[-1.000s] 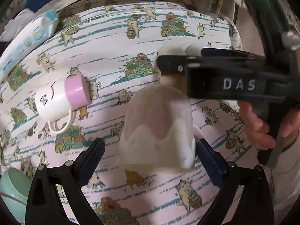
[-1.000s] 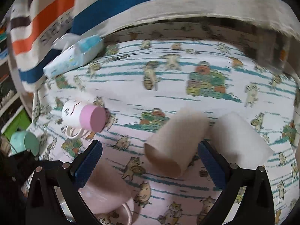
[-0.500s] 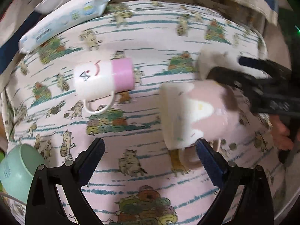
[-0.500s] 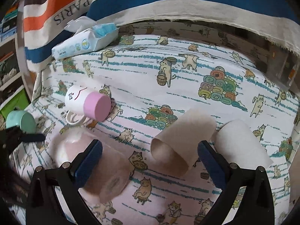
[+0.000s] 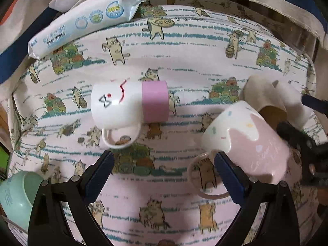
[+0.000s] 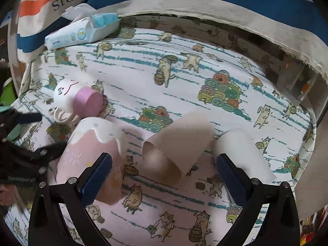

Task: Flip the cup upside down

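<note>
Left tool (image 5: 163, 167): spread wide, holding nothing, now drawing back.
Right tool (image 6: 164, 167): spread, empty.
Pink mug (image 5: 248, 141): released moments ago; tilting on the cat-print cloth (image 5: 184, 41), not yet mouth-down.
White mug (image 5: 129, 104): lying sideways.

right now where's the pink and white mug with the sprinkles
On its side on the cat-print cloth, at the right of the left wrist view: the pink and white mug lies between the face mug and the brown paper cup.
</note>
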Action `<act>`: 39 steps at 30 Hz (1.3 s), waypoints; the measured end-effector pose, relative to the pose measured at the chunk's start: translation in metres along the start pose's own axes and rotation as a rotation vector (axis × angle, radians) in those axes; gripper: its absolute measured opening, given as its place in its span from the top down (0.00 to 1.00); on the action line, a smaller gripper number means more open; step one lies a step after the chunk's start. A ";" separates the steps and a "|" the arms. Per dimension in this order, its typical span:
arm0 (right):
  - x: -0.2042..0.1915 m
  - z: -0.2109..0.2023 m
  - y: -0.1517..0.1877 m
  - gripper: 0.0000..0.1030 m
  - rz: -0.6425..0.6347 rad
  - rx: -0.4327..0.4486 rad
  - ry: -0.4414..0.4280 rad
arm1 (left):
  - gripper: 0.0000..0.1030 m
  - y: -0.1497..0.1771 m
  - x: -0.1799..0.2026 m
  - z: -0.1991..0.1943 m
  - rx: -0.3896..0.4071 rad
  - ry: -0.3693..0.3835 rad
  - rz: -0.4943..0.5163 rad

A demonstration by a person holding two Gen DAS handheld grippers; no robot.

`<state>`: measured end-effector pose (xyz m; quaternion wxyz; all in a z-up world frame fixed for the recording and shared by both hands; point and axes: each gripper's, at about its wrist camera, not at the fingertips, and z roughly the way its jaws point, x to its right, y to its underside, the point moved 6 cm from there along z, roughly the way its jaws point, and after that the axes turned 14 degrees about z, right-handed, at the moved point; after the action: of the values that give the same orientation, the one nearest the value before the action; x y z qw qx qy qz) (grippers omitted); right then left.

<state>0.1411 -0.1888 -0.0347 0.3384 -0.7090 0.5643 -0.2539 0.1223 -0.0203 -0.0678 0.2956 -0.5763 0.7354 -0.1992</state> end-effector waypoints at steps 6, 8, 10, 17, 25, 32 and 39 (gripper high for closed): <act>0.003 -0.003 -0.002 0.01 0.020 -0.005 -0.010 | 0.07 -0.004 -0.006 0.003 0.012 0.062 -0.046; 0.003 -0.007 -0.007 0.01 0.041 0.031 -0.010 | 0.07 -0.004 -0.007 -0.003 0.055 0.076 -0.053; 0.004 -0.016 -0.013 0.01 0.065 0.088 -0.013 | 0.06 -0.005 -0.007 -0.012 0.103 0.062 -0.050; 0.009 -0.040 -0.025 0.01 0.193 0.211 -0.094 | 0.03 -0.008 -0.030 -0.041 0.257 0.024 -0.138; -0.029 -0.068 -0.011 0.01 0.142 0.196 -0.107 | 0.01 -0.005 -0.066 -0.059 0.331 0.064 -0.293; -0.070 -0.053 0.018 0.01 0.136 0.071 -0.110 | 0.01 -0.005 -0.070 -0.069 0.353 0.058 -0.280; -0.081 -0.023 0.032 0.01 0.124 0.006 -0.035 | 0.01 -0.004 -0.077 -0.077 0.370 0.016 -0.273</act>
<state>0.0849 -0.1187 -0.0425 0.3654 -0.6758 0.6005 -0.2218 0.0868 0.0496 0.0079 0.3607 -0.6048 0.6040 -0.3733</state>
